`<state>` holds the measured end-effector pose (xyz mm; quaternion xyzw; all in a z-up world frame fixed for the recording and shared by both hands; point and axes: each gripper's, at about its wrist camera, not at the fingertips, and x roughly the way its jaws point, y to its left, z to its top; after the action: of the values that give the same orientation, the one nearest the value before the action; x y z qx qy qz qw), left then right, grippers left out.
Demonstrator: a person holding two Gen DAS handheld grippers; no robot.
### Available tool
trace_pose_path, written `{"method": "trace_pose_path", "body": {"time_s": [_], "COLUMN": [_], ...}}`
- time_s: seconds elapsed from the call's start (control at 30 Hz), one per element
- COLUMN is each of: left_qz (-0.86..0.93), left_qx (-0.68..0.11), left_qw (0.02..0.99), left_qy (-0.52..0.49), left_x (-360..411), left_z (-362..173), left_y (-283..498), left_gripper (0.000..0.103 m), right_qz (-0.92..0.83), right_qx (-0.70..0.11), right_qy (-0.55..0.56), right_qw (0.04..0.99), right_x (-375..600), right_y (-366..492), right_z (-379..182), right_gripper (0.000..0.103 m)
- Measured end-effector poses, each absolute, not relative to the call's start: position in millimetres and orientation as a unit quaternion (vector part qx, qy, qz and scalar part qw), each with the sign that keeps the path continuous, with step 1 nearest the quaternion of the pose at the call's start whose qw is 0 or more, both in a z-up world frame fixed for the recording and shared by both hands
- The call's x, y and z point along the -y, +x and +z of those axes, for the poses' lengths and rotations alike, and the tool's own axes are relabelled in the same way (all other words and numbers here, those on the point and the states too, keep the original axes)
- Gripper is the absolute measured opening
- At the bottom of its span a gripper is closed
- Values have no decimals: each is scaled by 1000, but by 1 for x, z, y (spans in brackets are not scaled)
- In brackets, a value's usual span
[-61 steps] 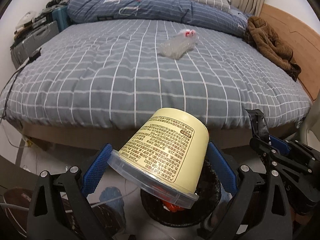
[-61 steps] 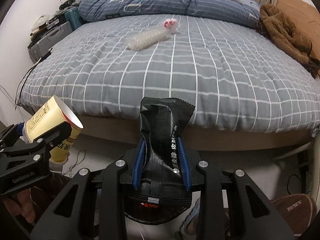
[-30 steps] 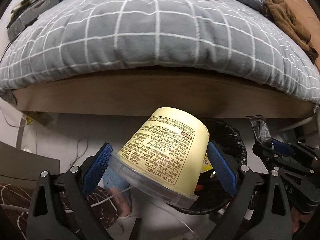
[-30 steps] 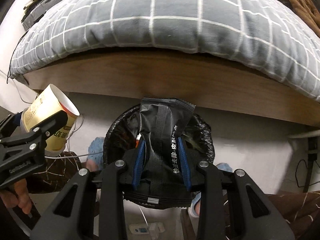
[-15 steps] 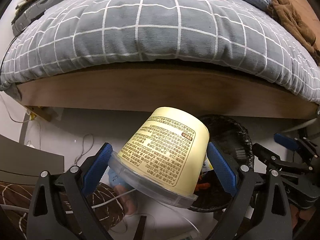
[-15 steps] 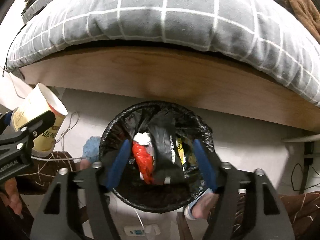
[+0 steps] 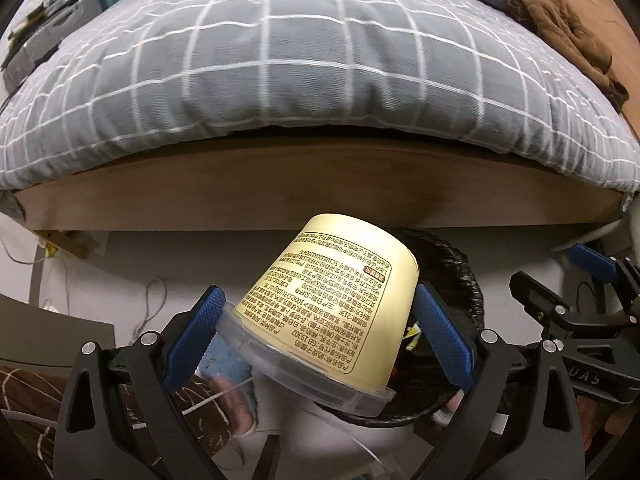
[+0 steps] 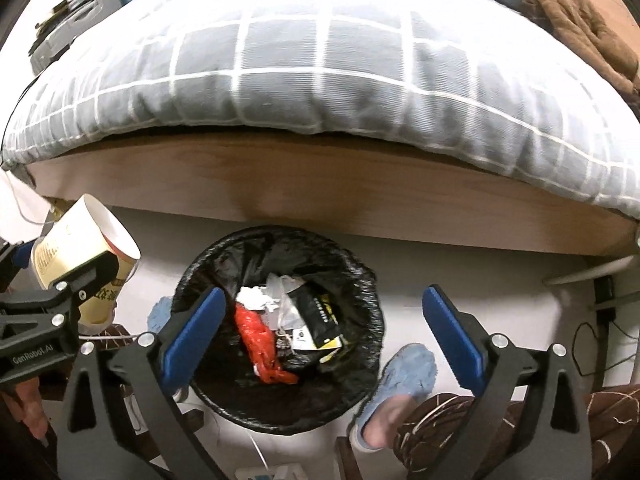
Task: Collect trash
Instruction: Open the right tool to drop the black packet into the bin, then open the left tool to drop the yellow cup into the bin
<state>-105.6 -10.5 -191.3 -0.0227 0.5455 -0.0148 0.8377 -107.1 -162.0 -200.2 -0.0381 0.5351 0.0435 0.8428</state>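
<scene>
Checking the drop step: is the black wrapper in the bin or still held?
In the bin: the black wrapper lies among its trash, and the right gripper has just been opening, nothing between its fingers.

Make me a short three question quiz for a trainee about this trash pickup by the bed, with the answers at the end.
1. True or false: the right gripper is clamped on a wrapper.
2. What does the left gripper hold? A) a plastic bottle B) a yellow cup with printed text C) a red bag
3. Fill in: the black wrapper now lies inside the ____.

Key
1. False: its jaws have just been opening and stand wide with nothing between them, above the black-lined trash bin.
2. B
3. Trash bin, beside a red bag and crumpled white paper.
</scene>
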Motion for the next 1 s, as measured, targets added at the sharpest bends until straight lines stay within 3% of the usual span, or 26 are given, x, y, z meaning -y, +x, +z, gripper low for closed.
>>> {"method": "trace_pose_path", "body": {"time_s": [0.6, 1.0], "left_qz": [-67, -61], "left_qx": [-544, -537], "left_qw": [836, 841], "left_qy": [12, 24], "left_x": [81, 77], "left_z": [-190, -193], "left_y": [-92, -96], "left_gripper": [93, 97], "right_qz": [-31, -19], "right_qx": [-524, -525], "right_qy": [3, 2], "right_qw": [851, 851], "right_x": [239, 228], "right_y": [-108, -104], "right_z": [-185, -189], "right_gripper": [95, 95]}}
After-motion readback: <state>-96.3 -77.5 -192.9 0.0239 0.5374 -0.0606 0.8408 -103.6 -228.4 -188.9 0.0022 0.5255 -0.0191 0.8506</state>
